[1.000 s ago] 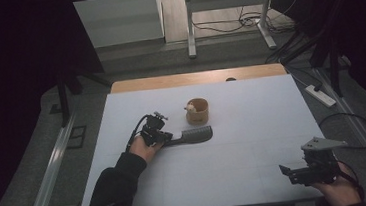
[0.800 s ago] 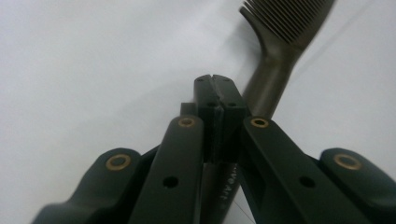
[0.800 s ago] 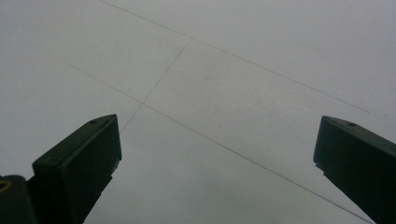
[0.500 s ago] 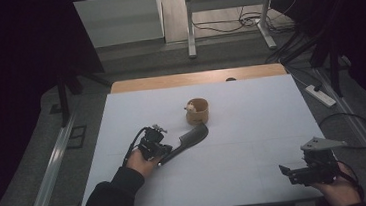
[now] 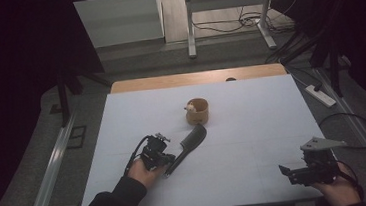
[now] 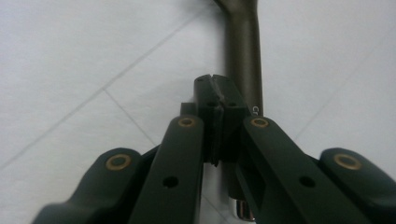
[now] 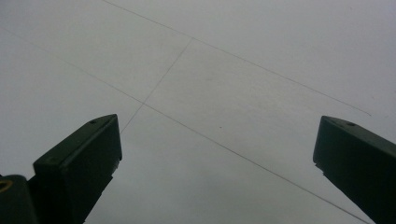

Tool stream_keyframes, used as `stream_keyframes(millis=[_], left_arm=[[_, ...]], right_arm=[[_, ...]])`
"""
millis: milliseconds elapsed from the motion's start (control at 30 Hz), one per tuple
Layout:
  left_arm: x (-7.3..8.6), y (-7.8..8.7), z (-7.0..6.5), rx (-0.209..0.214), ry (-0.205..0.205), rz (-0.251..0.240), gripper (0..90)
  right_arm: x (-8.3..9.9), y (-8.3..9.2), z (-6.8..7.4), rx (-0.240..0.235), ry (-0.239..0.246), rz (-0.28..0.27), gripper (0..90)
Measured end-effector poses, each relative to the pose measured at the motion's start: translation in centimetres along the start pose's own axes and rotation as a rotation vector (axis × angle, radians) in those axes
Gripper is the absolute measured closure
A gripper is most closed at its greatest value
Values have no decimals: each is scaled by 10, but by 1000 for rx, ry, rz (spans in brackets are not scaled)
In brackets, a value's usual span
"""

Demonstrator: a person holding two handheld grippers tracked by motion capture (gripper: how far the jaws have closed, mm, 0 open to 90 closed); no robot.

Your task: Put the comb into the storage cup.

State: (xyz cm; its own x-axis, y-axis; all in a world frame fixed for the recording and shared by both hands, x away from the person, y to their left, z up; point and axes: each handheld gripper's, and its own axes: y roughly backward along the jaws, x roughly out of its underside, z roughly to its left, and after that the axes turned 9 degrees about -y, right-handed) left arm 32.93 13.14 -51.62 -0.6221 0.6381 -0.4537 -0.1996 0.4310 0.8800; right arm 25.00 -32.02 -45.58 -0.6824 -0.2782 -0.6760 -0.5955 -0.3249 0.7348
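Comb: dark, matte, long handle, toothed head, lying flat on white table.
Lettering: printed on handle, unreadable.
Left gripper: jaws pinching comb handle.
Right gripper: jaws spread wide, nothing between.

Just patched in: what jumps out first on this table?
The left tool, shut on the handle of a dark comb left of centre. Just beyond the comb's head stands a small wooden cup. The right tool waits open at the near right corner of the white table.
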Motion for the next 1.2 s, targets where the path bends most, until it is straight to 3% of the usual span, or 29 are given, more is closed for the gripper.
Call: stream_keyframes(millis=[133, 333, 433, 733, 867, 1200], left_arm=[[1, 1, -3, -9, 5, -1, 884], [3, 14, 1, -20, 35, -65, 843], [6, 22, 1, -20, 46, -108, 767], [12, 37, -2, -15, 73, -172, 437], [10, 41, -5, -19, 61, -172, 290], [6, 43, -11, -27, 20, -163, 67]], right_arm=[[0, 0, 0, -1, 1, 1, 18], [0, 0, 0, -1, 4, 1, 19], [0, 0, 0, -2, 4, 1, 19], [0, 0, 1, 1, 7, 1, 19], [0, 0, 1, 2, 8, 1, 19], [0, 0, 1, 2, 7, 3, 19]])
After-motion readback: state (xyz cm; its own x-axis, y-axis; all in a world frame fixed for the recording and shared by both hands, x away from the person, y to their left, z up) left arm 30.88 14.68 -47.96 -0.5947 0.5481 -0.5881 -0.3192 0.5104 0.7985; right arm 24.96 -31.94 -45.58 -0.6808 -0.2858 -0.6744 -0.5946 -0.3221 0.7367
